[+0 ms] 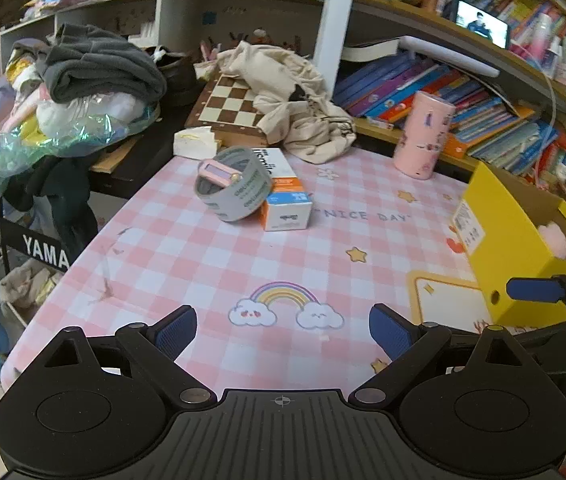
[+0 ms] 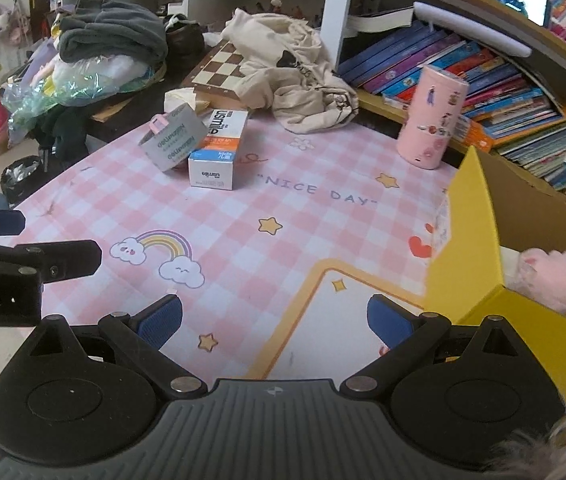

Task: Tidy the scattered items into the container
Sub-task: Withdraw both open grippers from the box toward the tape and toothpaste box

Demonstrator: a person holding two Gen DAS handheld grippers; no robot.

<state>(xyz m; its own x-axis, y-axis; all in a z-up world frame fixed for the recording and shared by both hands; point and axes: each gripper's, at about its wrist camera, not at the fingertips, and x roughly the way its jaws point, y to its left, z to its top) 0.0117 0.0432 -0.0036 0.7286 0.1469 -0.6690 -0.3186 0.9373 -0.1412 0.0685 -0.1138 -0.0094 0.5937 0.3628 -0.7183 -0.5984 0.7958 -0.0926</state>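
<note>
Resting on the pink checked tablecloth (image 1: pixel 187 248) toward its far side, a white and orange toothpaste carton (image 1: pixel 286 196) lies flat with its short white end facing the cameras; blue print runs along its top face. Leaning against the carton's left side is a grey tape roll (image 1: pixel 239 184), tipped up on edge, with printed lettering round its band and a small pink dispenser piece (image 1: pixel 219 170) clipped across its rim. Farther right, a pink cylindrical tin (image 1: pixel 423 136) with small stickers stands upright near the bookshelf. The yellow cardboard box (image 2: pixel 467 248) sits open at the right edge of the cloth, well apart from the carton and roll; a pink plush toy (image 2: pixel 551 276) lies inside it. The left gripper (image 1: pixel 283 330) hovers low over the rainbow print, jaws spread wide and empty. The right gripper (image 2: pixel 275 320) is likewise wide open, holding nothing, just beside the box's near corner.
</note>
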